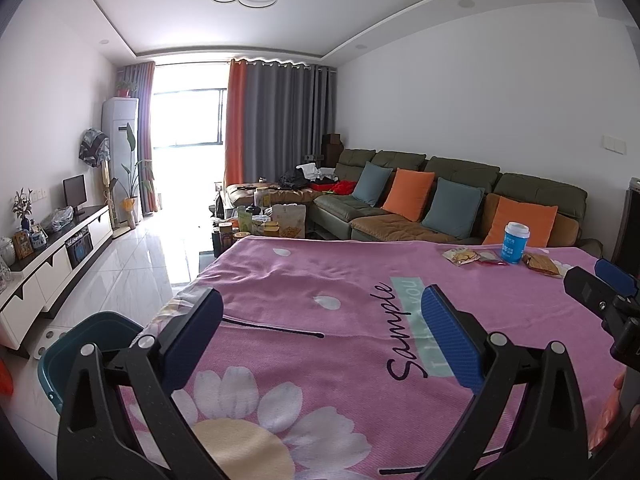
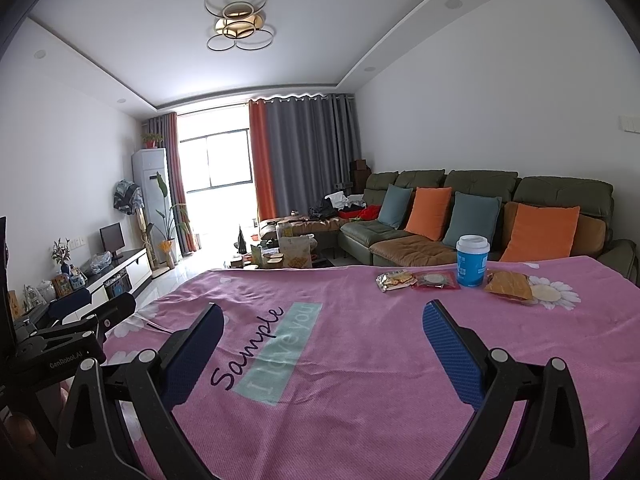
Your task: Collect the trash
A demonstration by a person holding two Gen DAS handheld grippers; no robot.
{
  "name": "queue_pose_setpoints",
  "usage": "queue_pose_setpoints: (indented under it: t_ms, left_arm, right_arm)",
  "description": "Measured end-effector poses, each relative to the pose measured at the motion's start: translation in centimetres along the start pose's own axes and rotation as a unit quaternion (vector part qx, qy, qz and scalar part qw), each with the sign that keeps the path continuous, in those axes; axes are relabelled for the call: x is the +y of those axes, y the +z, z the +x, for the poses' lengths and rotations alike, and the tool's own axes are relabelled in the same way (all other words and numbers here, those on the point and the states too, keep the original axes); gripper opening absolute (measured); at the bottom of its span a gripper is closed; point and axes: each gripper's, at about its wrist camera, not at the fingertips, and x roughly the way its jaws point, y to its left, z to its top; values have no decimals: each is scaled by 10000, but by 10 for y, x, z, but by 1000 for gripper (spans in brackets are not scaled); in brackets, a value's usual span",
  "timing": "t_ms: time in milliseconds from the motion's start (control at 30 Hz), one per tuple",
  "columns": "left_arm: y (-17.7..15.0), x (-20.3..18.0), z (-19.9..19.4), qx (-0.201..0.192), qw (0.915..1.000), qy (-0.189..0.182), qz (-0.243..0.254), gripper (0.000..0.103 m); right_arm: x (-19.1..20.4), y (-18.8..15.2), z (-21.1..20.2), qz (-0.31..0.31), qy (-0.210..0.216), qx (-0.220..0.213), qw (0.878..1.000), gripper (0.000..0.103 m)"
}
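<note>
Pink cloth (image 2: 360,360) with white daisies and the word "Sample" covers the table. At the far right side of it sits the trash: a blue cup with a white lid (image 2: 472,260), a snack packet with crackers (image 2: 394,280) on its left, a red wrapper (image 2: 436,281) between that packet and the cup, and a brown wrapper (image 2: 508,285) on the cup's right. The left gripper (image 1: 320,328) hangs over the near part of the cloth with its 2 blue fingers spread wide and nothing between them. The right gripper (image 2: 322,336) does the same, well apart from the trash. A teal bin (image 1: 76,352) stands on the floor by the table's left edge. Behind the table is a green sofa (image 2: 440,200) with orange and blue pillows.
</note>
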Motion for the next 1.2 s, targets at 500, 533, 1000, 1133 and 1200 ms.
queue_pose_setpoints:
  t_ms: [500, 533, 1000, 1133, 1200]
  left_arm:
    - [-3, 1, 3, 14, 10000, 11, -24, 97]
    - [-3, 1, 4, 17, 10000, 11, -20, 97]
    - [-2, 1, 4, 21, 10000, 7, -25, 97]
    - [-3, 1, 4, 25, 10000, 6, -40, 97]
    - [-3, 1, 4, 23, 10000, 11, -31, 97]
  right_arm:
    - [0, 1, 1, -3, -8, -3, 10000, 96]
    - [0, 1, 1, -1, -6, -1, 10000, 96]
    - [0, 1, 1, -4, -11, -16, 10000, 96]
    - [-1, 1, 1, 1, -11, -11, 10000, 96]
    - [-1, 2, 2, -7, -15, -17, 10000, 96]
